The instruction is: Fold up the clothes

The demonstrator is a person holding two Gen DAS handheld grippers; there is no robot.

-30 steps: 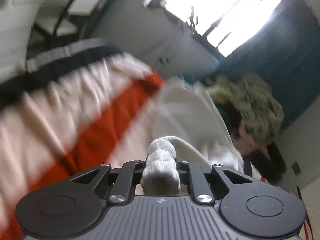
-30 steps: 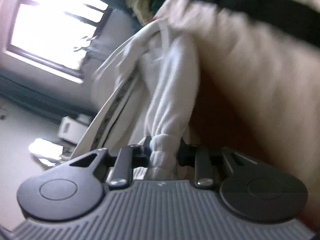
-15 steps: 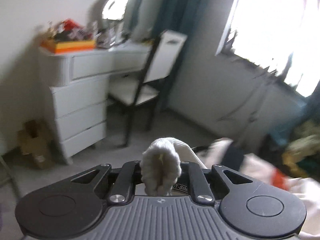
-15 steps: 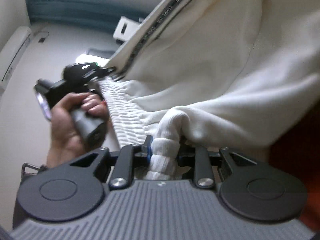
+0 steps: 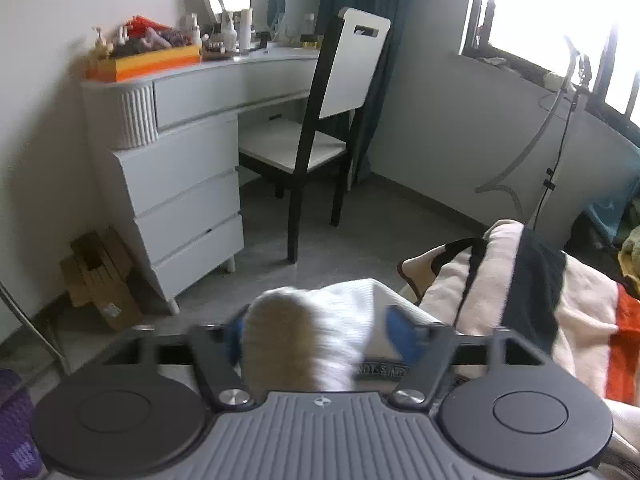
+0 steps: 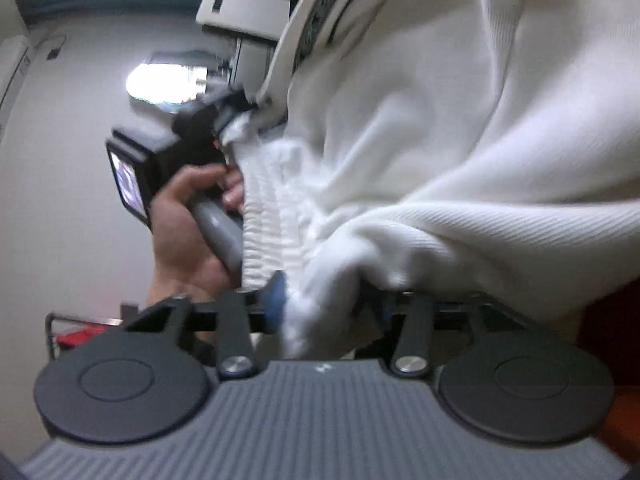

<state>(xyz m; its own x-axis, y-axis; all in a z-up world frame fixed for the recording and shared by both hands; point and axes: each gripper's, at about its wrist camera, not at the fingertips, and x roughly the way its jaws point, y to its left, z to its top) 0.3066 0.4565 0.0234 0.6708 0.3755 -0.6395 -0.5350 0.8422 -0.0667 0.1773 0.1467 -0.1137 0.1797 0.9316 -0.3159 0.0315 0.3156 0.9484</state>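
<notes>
Left wrist view
Left tongs (image 5: pixel 316 338): blue-tipped fingers (image 5: pixel 402 334) spread apart, with a bunched ribbed cuff of the white garment (image 5: pixel 304 344) lying between them — the cloth sits against the left tip, while a gap shows by the right one.
White garment here: it runs from the tongs away to the right and down, over the striped blanket (image 5: pixel 520 292).
Striped blanket: cream, black and orange, on the right, just beyond the tongs.
Background: a white dressing table (image 5: pixel 208 120) with drawers on the left, an orange box (image 5: pixel 144 64) on its top, a black-and-white chair (image 5: pixel 320 120) pushed up to it, grey floor (image 5: pixel 360 220), a bright window (image 5: pixel 560 20) at upper right.

Right wrist view
Right tongs (image 6: pixel 326 304): closed on a gathered fold of the white garment (image 6: pixel 480 140) — the cloth is pinched between the blue tips and bulges out on both sides.
White garment here: it hangs in loose folds across the whole right half, its ribbed hem stretching leftward from the right tongs toward the other device.
Left hand (image 6: pixel 188 232): wrapped round the grey handle of the left device, whose far end meets the garment's edge.
Blur: the nearest cloth is soft, so the exact bite cannot be told.
</notes>
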